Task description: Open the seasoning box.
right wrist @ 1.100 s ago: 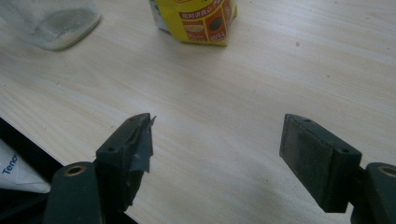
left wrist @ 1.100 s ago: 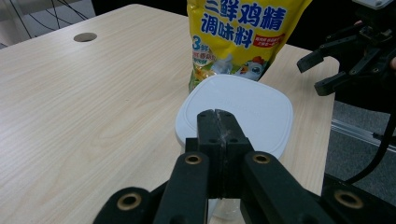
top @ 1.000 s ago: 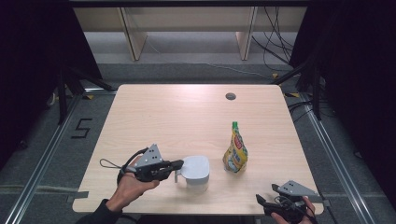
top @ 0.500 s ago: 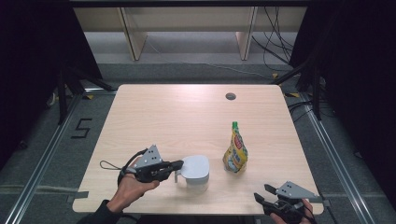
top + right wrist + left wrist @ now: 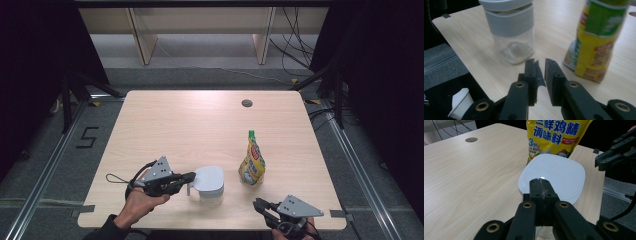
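The left gripper point(image 5: 187, 177) sits at the left near edge of the table point(image 5: 190, 125). Its jaws are squeezed tight, with the tips right at the side of the clear jar point(image 5: 209, 192), under its white lid point(image 5: 208, 179). I cannot tell if they pinch a small handle there. It should keep the jar steady. Just right of the jar stands the yellow seasoning bag point(image 5: 252, 162), upright. At the near right corner, the right gripper point(image 5: 261, 206) has just been closing its jaws on nothing; a thin gap is left. To pick up the bag it should open wide first, then come in slowly so the bag does not tip.
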Demonstrator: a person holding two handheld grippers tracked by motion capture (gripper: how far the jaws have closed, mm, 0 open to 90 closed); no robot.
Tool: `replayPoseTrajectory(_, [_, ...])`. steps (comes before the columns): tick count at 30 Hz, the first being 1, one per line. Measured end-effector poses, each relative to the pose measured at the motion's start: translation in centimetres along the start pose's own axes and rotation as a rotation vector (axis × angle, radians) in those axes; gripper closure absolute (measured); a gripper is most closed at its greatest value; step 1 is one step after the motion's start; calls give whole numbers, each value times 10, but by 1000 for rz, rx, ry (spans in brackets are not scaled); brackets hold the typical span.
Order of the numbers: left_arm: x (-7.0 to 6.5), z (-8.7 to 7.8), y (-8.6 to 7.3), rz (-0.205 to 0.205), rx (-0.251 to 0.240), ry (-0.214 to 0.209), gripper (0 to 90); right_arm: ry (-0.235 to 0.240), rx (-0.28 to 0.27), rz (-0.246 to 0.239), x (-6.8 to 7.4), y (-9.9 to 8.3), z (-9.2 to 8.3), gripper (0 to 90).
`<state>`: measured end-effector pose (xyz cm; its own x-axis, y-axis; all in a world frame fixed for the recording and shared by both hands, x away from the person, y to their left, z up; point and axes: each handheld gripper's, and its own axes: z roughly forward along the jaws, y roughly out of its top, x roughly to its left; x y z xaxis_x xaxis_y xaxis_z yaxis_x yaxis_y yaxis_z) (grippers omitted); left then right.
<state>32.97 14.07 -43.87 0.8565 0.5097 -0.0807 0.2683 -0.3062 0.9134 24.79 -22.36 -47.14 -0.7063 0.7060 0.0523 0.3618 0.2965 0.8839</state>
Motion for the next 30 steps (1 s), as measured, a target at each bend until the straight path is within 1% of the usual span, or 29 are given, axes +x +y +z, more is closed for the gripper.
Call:
replayPoseTrajectory(1, [0, 0, 0, -2, -2, -2, 889, -7, -5, -26, 0, 1, 2, 822])
replayPoseTrajectory(2, [-1, 0, -1, -16, -2, 1, 889, 7, 2, -32, 2, 3, 5, 828])
replayPoseTrajectory(3, [0, 0, -1, -16, -2, -1, 889, 27, 8, -21, 5, 4, 7, 837])
replayPoseTrajectory(4, [0, -1, -1, -14, 1, 3, 889, 16, 8, -28, 6, 5, 9, 841])
replayPoseTrajectory(5, [0, -1, -2, -9, 1, 4, 889, 15, 4, -50, 7, 7, 12, 848])
replayPoseTrajectory(6, [0, -1, -2, -9, 1, 4, 889, 23, 2, -47, 8, 8, 15, 851])
replayPoseTrajectory(7, [1, -1, -1, 0, 3, 1, 889, 34, 11, -50, 9, 10, 17, 854])
replayPoseTrajectory(9, [1, -1, -2, -5, -3, -3, 889, 31, -4, -73, 10, 14, 20, 864])
replayPoseTrajectory(10, [1, -1, -2, 2, -5, -2, 889, 33, 3, -50, 13, 15, 21, 870])
replayPoseTrajectory(11, [0, -1, -2, -8, -5, -2, 889, 32, -20, -55, 14, 18, 24, 877])
replayPoseTrajectory(12, [1, -1, -2, 4, -2, -5, 889, 33, -18, -73, 14, 21, 26, 883])
replayPoseTrajectory(14, [1, -1, -2, -16, 2, -12, 889, 48, -32, -100, 14, 26, 31, 900])
replayPoseTrajectory(15, [2, -1, -1, -5, 3, -10, 888, 42, -28, -88, 15, 28, 32, 900])
replayPoseTrajectory(16, [2, -1, -2, -11, -1, -17, 888, 44, -33, -104, 14, 29, 35, 900])
replayPoseTrajectory(17, [2, -1, -2, -24, -1, -13, 888, 41, -35, -99, 14, 31, 37, 900])
replayPoseTrajectory(18, [2, -1, -2, -24, -1, -15, 888, 40, -42, -107, 14, 32, 38, 900])
replayPoseTrajectory(19, [2, -1, -2, -24, 0, -16, 888, 48, -39, -101, 15, 34, 40, 900])
replayPoseTrajectory(20, [2, -1, -2, -28, -1, -17, 888, 43, -42, -98, 15, 35, 40, 900])
replayPoseTrajectory(21, [2, -1, -2, -23, 0, -17, 888, 43, -50, -110, 15, 38, 42, 900])
replayPoseTrajectory(22, [2, -1, -2, -22, 1, -16, 888, 48, -40, -98, 16, 39, 43, 900])
replayPoseTrajectory(23, [2, -2, -2, -21, 1, -15, 888, 44, -41, -107, 16, 41, 45, 900])
replayPoseTrajectory(24, [2, -2, -2, -20, 1, -15, 888, 57, -45, -119, 17, 43, 49, 900])
replayPoseTrajectory(25, [2, -2, -2, -20, 2, -14, 888, 51, -44, -126, 17, 44, 50, 900])
replayPoseTrajectory(27, [2, -2, -2, -12, 4, -15, 888, 51, -41, -118, 19, 47, 54, 900])
replayPoseTrajectory(28, [2, -2, -3, -19, 3, -13, 888, 47, -40, -116, 20, 49, 56, 900])
replayPoseTrajectory(30, [2, -2, -3, -20, 2, -16, 888, 54, -42, -127, 20, 51, 58, 900])
